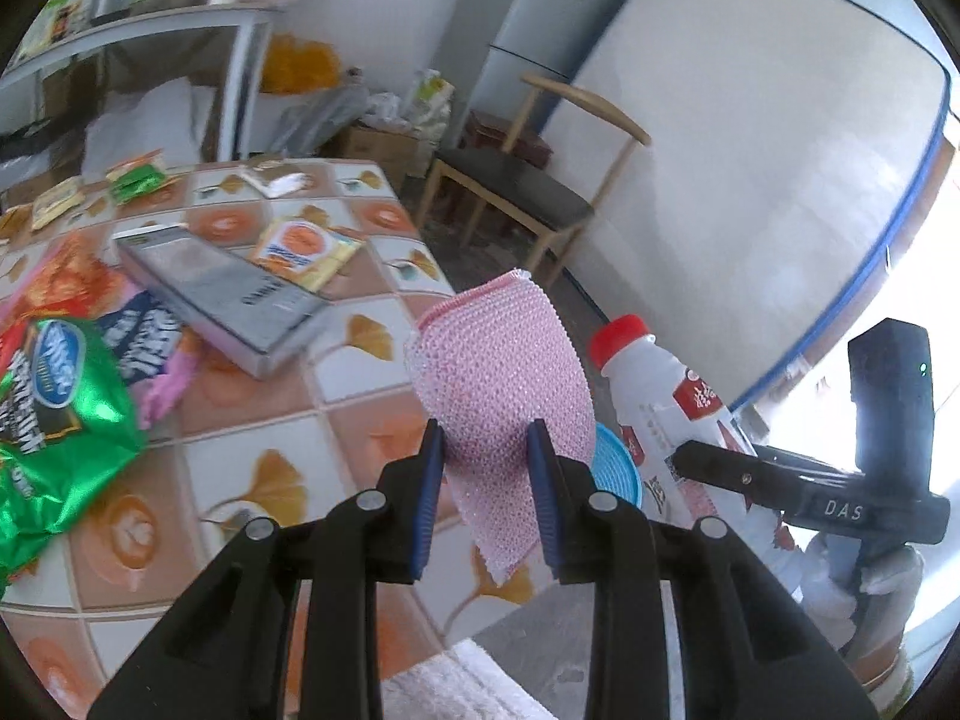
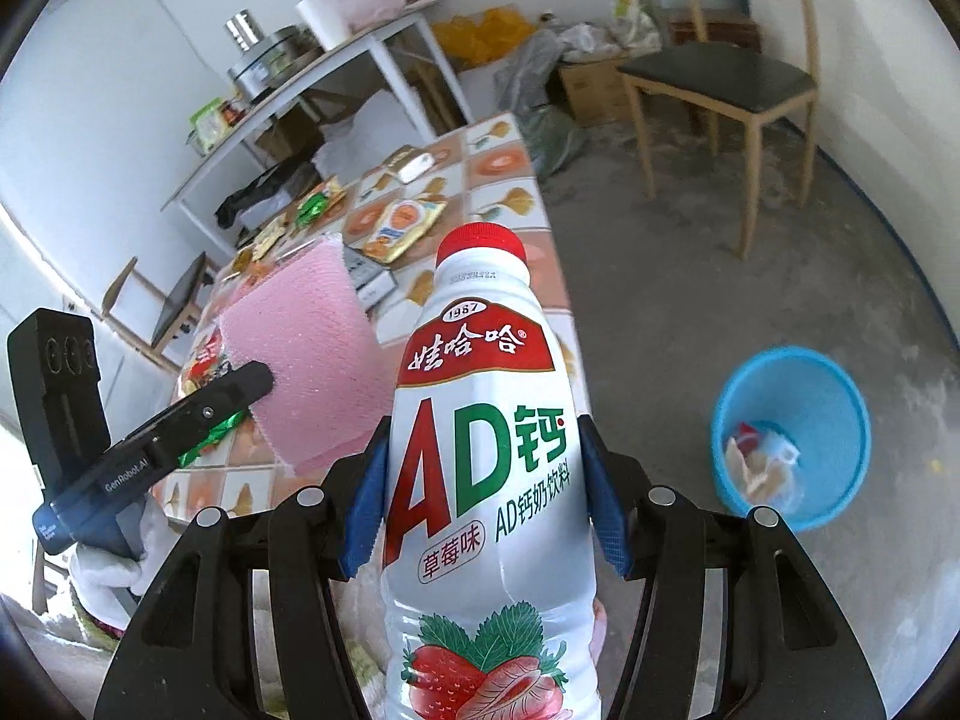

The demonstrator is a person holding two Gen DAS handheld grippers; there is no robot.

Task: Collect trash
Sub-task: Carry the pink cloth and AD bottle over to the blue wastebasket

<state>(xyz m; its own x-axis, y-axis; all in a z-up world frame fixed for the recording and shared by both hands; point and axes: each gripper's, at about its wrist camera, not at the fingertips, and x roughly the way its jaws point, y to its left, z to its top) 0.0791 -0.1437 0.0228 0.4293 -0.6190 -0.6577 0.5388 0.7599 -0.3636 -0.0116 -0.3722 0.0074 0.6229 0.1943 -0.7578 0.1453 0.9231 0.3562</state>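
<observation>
Both loads are lifted off the table (image 2: 540, 276), beside the blue bin (image 2: 791, 432): left gripper (image 1: 487, 450) pinching the pink scouring cloth (image 1: 498, 372), right gripper (image 2: 483, 480) clamping the strawberry milk bottle (image 2: 480, 420), likely for dropping.

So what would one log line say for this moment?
left gripper: holds pink cloth | right gripper: holds bottle | blue bin: on floor

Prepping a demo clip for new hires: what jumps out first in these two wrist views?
The white strawberry-milk bottle with the red cap, clamped upright in the right gripper, fills the right wrist view. Next, the pink scouring cloth pinched in the left gripper, held at the edge of the tiled table strewn with snack wrappers. The blue bin stands on the floor right of the bottle, some trash already inside.
</observation>
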